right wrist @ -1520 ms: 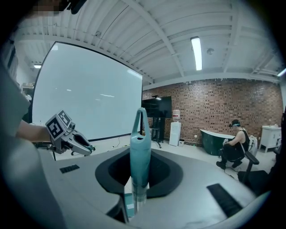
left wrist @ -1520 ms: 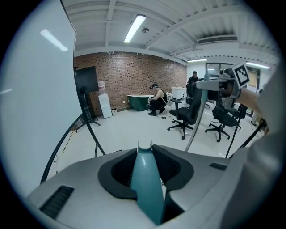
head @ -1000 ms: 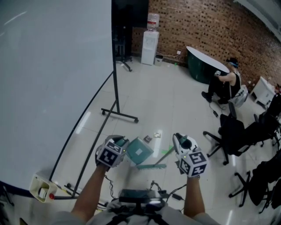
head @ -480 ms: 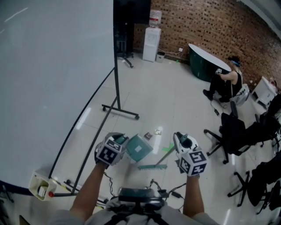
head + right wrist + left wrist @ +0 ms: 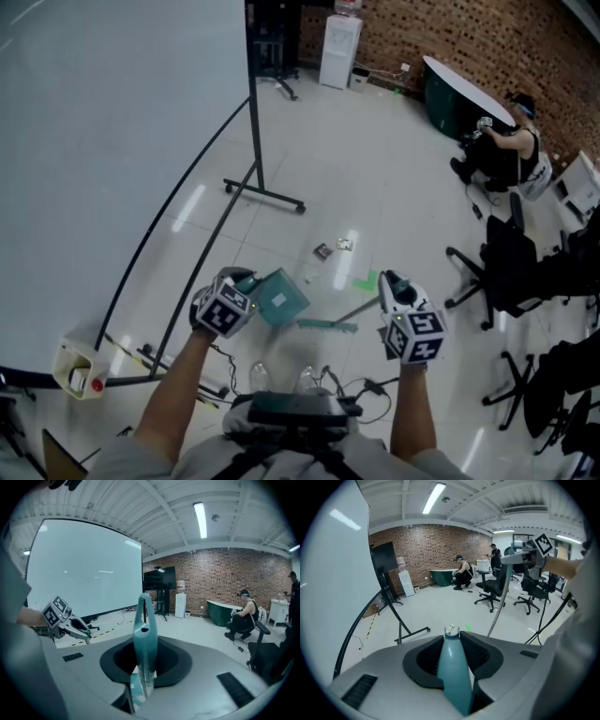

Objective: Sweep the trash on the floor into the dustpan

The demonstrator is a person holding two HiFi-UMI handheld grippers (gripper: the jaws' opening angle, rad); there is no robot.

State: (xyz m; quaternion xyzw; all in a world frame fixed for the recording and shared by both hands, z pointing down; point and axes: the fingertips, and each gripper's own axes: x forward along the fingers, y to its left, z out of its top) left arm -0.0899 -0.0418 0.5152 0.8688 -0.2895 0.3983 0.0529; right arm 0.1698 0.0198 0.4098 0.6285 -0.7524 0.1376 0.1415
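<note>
Broom [image 5: 328, 325] and dustpan [image 5: 281, 298] at lower centre.
Left gripper [image 5: 239, 284] jaws pinch the dustpan handle [image 5: 452, 667]; right gripper [image 5: 392, 286] jaws pinch the broom handle [image 5: 144, 639].

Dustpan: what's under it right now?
The dustpan covers the floor right below it, so nothing shows there. Scraps lie in the open beyond it; the broom head is beside it.

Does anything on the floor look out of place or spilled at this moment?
Yes: loose litter on the white tiles. Two small pieces of trash lie side by side, with a green scrap nearer the person, just ahead of the dustpan and broom. Neither tool looks damaged.
</note>
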